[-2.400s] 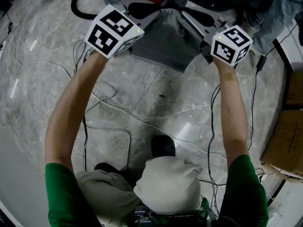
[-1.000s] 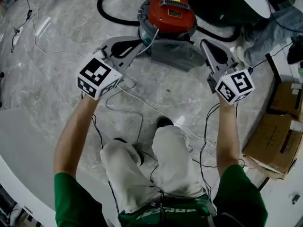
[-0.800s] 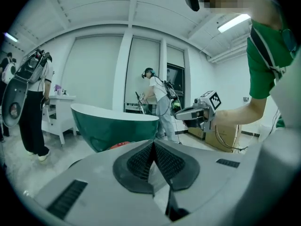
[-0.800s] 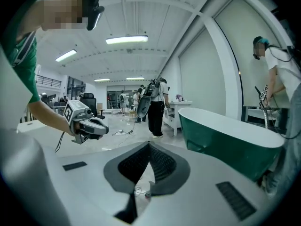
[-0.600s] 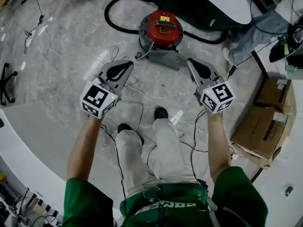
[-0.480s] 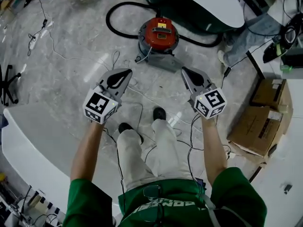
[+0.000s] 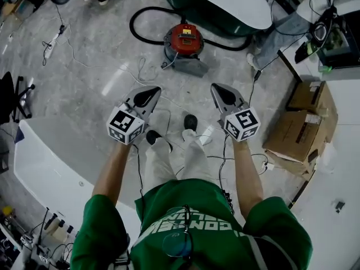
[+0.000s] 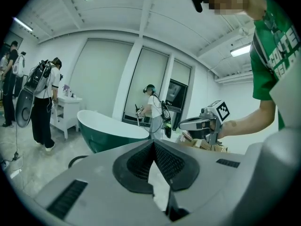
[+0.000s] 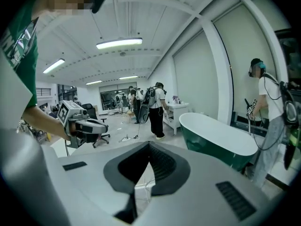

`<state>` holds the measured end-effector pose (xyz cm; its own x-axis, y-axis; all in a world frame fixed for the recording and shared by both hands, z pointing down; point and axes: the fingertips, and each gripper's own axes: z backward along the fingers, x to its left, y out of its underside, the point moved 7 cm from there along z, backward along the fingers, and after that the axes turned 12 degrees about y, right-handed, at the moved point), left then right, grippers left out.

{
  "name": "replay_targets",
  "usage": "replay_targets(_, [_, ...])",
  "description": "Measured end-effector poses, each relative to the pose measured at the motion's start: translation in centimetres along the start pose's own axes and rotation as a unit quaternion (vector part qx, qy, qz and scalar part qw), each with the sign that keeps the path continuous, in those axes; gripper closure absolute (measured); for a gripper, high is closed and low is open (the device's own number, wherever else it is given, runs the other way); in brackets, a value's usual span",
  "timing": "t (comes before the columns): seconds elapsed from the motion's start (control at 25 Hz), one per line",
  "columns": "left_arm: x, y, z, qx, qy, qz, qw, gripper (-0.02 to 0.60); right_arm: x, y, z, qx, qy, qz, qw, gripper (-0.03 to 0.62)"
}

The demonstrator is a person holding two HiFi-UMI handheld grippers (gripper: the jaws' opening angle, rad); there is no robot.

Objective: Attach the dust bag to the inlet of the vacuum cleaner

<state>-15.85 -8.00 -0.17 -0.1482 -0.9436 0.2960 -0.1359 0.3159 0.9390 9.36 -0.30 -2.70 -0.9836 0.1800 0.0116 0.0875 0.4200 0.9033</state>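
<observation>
The red vacuum cleaner stands on the marble floor far below, its black hose looped behind it. A grey dust bag lies against its near side. Both grippers are held high, well apart from vacuum and bag. My left gripper is shut with nothing in it, and so is my right gripper. In the left gripper view the shut jaws point across the room, with the right gripper beside them. The right gripper view shows its shut jaws and the left gripper.
A green and white bathtub stands behind the vacuum. Cardboard boxes lie at the right, a white curved platform at the left. Cables trail over the floor. Other people stand around the room.
The person has stood up from a crouch. Both grippers rose away from the vacuum and the dust bag, which stays on the floor. The jaws stayed shut.
</observation>
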Motion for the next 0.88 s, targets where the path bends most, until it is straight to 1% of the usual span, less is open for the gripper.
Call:
replay_targets(0.2, [-2.6,-2.1,2.3,-0.017,0.001,-0.005,0.9998,0.578,2.5,-2.9,3.7,-0.013,0.008,0.006,1.0,0.586])
replay_targets(0.36, [-4.8,-3.8,2.7,-0.024,-0.002,-0.013,0.9996,0.578,2.7,-4.4,6.0,-0.02,0.011,0.008,1.0,0.586])
replay_targets(0.56, [-6.6,-5.8,2.1,-0.037,-0.016,-0.029,0.9988,0.578,1.9,-4.3,7.8,-0.026,0.01,0.008,1.0,0.586])
replay_targets(0.76, [-7.7,-7.0,0.2,-0.055,-0.04,-0.023,0.9975,0.578,0.0,-3.6,9.0,-0.028,-0.004,0.015,0.999,0.586])
replay_targets(0.88, [-8.5,-7.7,-1.7,-0.058,-0.051,-0.025,0.9967,0.578,-2.1,-3.4,9.5,-0.031,-0.006,0.024,0.999,0.586])
